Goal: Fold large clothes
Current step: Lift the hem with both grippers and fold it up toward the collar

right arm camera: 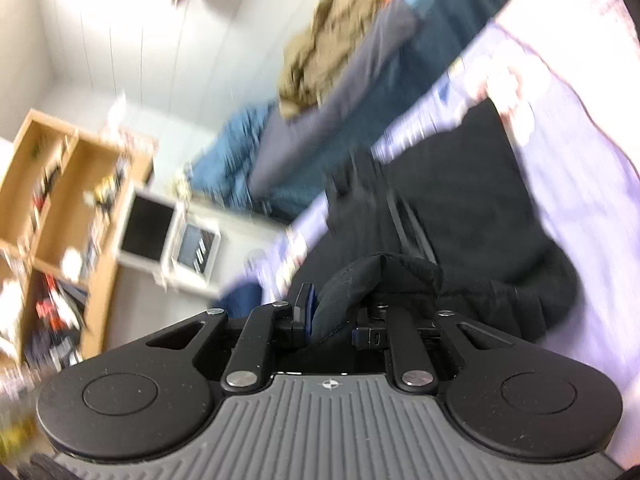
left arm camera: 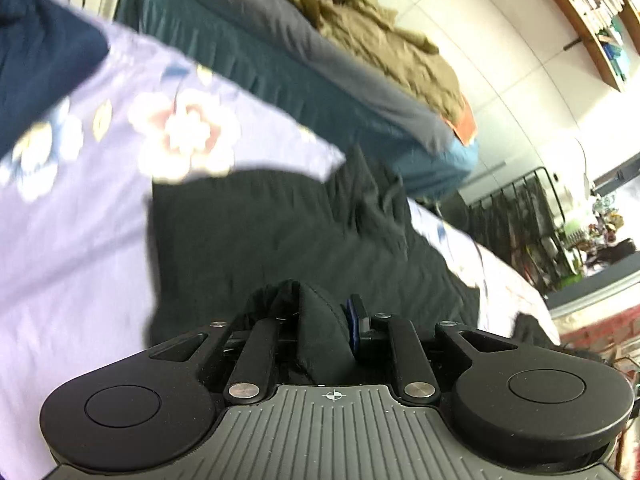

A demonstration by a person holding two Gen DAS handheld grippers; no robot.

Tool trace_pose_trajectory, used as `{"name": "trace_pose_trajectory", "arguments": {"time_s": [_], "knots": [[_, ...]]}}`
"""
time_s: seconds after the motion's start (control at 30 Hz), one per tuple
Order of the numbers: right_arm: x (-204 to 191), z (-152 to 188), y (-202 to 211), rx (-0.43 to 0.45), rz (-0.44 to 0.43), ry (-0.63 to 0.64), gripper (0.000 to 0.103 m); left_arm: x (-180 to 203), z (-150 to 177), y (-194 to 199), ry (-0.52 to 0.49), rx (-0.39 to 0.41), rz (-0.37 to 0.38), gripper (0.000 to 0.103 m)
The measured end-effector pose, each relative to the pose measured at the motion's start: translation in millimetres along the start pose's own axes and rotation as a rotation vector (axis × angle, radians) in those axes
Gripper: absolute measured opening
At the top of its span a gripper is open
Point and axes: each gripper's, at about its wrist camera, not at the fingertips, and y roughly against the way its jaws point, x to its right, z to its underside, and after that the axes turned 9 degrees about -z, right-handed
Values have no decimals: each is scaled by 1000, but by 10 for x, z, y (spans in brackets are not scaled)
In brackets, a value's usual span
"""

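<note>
A large black garment point(left arm camera: 288, 236) lies spread over a pale lilac bedsheet with flower prints point(left arm camera: 80, 208). My left gripper point(left arm camera: 316, 320) is shut on a thick bunch of the black cloth, which fills the gap between its fingers. In the right wrist view the same black garment point(right arm camera: 472, 200) runs away over the sheet point(right arm camera: 580, 168), and my right gripper point(right arm camera: 336, 312) is shut on a rolled edge of it. Both views are blurred.
Behind the sheet stands a second bed with a grey and teal cover point(left arm camera: 280, 60) carrying a crumpled olive garment point(left arm camera: 372, 36). Wall shelves point(left arm camera: 592, 12) hang at the right. Wooden shelving point(right arm camera: 60, 200) and a white unit point(right arm camera: 160, 236) stand on the floor.
</note>
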Motion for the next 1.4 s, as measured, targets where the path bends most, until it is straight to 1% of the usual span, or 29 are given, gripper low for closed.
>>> {"name": "trace_pose_trajectory", "arguments": {"time_s": [0.1,0.2,0.33,0.47,0.7,0.9,1.1,1.23,1.27,1.3,1.37,1.4], "knots": [[-24,-339,-231,74,-12,-14,19,-7,-300,-114,-2,9,-25,59],[18,-642,-461,121,-10,-45,19,19,-518,-337,-14,-12,-60,59],[150,-938,-877,129,54,-57,19,-26,-708,-697,-25,-57,-98,59],[403,-1149,-1232,135,118,-123,19,-135,-816,-1016,3,-93,-109,59],[647,-1325,-1594,108,221,-132,19,-232,-996,-1378,67,-109,-108,60],[794,-1447,-1885,89,313,-119,19,-353,-1011,-1611,131,-135,-97,60],[968,-1373,-2073,88,392,-134,19,-430,-987,-1594,136,-130,-49,59],[1013,-1300,-2154,101,437,-151,20,-456,-1042,-1441,184,-116,-2,65],[999,-1292,-2172,102,447,-145,21,-452,-1055,-1383,189,-101,19,68],[981,-1292,-2184,100,449,-139,25,-447,-1069,-1325,188,-87,40,69],[947,-1307,-2191,92,438,-133,36,-447,-1090,-1235,185,-73,69,71],[931,-1326,-2184,93,422,-135,49,-460,-1093,-1215,185,-72,77,71]]}}
